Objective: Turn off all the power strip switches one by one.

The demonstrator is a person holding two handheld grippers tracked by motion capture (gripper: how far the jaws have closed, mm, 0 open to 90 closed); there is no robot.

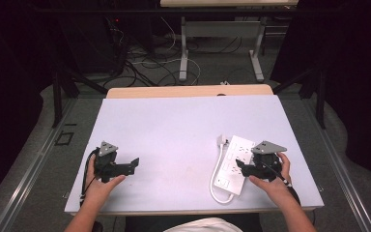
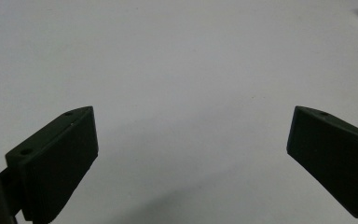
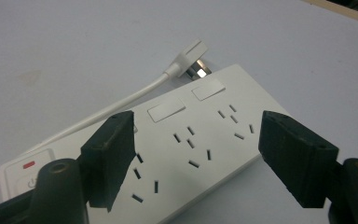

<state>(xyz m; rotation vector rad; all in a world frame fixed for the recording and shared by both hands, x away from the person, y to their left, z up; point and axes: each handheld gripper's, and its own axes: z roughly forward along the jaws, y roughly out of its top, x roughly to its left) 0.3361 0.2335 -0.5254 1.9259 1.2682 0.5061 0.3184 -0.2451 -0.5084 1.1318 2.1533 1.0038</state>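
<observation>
Left gripper idle on my side, jaws spread, nothing between them. Right gripper straddles the power strip across its width at the table's right front, jaws apart, not yet pressing. Looks like the grasp step; next I'd close squarely on both long edges. Strip: white, flat, multi-socket, cord looped back, plug beside its far end.
</observation>
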